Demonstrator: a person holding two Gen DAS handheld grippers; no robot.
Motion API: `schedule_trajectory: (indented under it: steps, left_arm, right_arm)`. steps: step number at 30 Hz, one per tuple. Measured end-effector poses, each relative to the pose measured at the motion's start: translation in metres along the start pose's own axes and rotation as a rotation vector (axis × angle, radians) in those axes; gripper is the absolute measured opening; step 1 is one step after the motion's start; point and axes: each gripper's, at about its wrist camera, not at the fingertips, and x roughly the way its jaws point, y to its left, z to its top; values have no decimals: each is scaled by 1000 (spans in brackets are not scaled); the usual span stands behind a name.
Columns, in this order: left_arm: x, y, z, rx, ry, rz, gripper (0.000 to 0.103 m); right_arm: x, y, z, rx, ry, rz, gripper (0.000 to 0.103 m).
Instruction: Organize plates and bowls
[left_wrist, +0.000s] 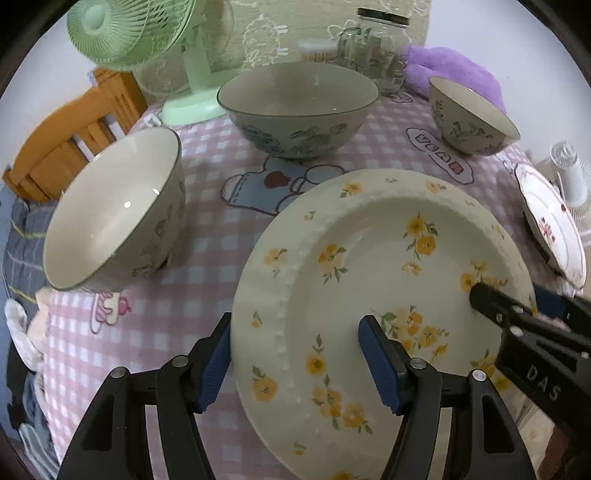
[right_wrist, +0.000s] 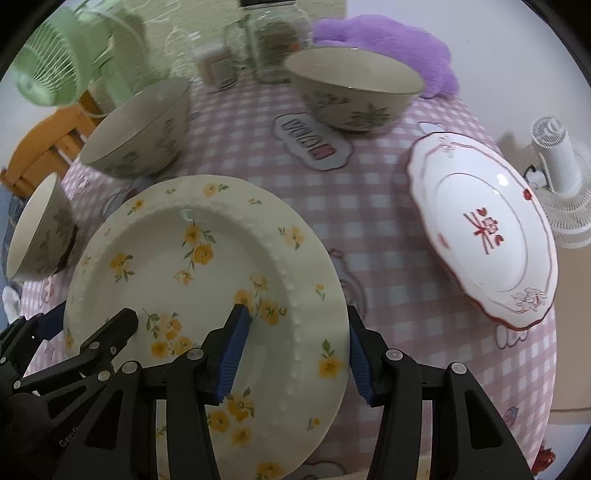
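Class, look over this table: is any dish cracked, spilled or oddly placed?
Nothing stands out. The yellow-flowered plate, red-trimmed plate and three bowls, including the large one, look whole and empty.

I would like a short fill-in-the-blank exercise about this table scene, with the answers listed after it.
1. The plate straddled by both grippers has ______ flowers painted on it.
2. The other plate, at the table's right side, has a ______ rim.
3. The number of bowls on the tablecloth is ______.
4. The fan behind the bowls is ______ in colour.

Missing words: yellow; red; three; green
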Motion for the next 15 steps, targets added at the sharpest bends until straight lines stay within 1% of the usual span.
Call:
schedule_trajectory:
  steps: [2,5,8,10,15]
  left_arm:
    - [0,-4,1,22,-10,13,70]
    - [3,-3,3,1,-16,6,72]
    - [6,-1,7,-20,-14,-4,72]
    - [6,-1,9,-29,-6,0,71]
    - [1,-1,9,-17,3,1,71]
  right_arm:
    - [3,2,2,9,11,-1,61]
    - [5,3,5,10,-2,0,64]
    - [8,3,9,7,-11,5,64]
    - [8,5,10,11,-8,-9,63]
    - [3,10,11,-20,-8,-33,62]
